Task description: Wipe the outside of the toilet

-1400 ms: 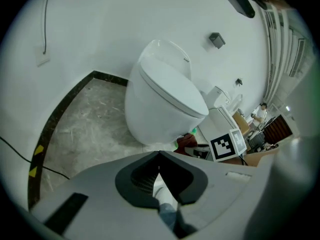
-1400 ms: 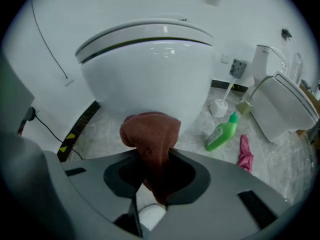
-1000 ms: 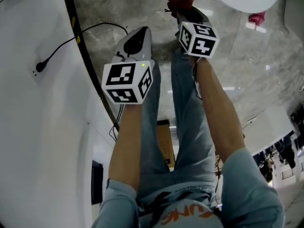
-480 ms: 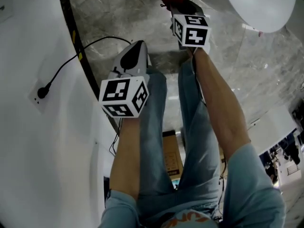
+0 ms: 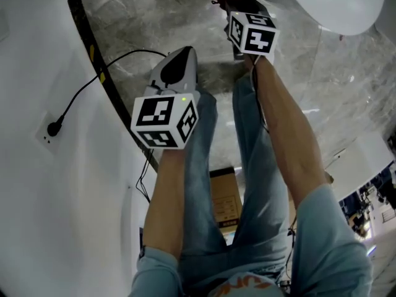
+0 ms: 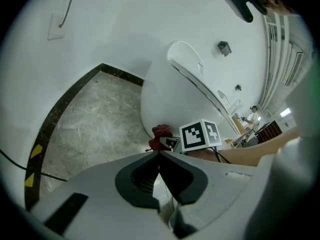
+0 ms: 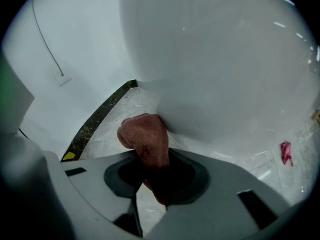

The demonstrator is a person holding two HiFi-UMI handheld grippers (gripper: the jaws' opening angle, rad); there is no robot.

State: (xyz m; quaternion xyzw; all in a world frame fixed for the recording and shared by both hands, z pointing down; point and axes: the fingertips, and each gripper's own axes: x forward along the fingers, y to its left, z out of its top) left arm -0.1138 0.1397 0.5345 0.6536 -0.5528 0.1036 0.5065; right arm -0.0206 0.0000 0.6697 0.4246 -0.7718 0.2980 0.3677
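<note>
Grey marble floor [image 5: 154, 17] fills the top of the head view, with a white wall [image 5: 37, 197] down the left side and a dark skirting strip [image 5: 93, 60] curving between them. A black cable [image 5: 86, 85] loops across to a plug in a wall socket [image 5: 46, 135] at the left. And there's the toilet [image 7: 225, 59], white and rounded, at the upper right of the head view and filling most of the right gripper view. The right gripper [image 7: 155, 159] is at the top of the head view, clenched on a reddish-brown cloth [image 7: 145, 134]. The bunched end of that cloth sits at the low curve of the bowl, just beside it or touching, hard to call. The left gripper [image 6: 159, 153] hangs lower and to the left in the head view, apart from the toilet, jaws pressed together with nothing between them. A small pink scrap [image 7: 286, 152] lies on the floor at the lower right of the right gripper view.
</note>
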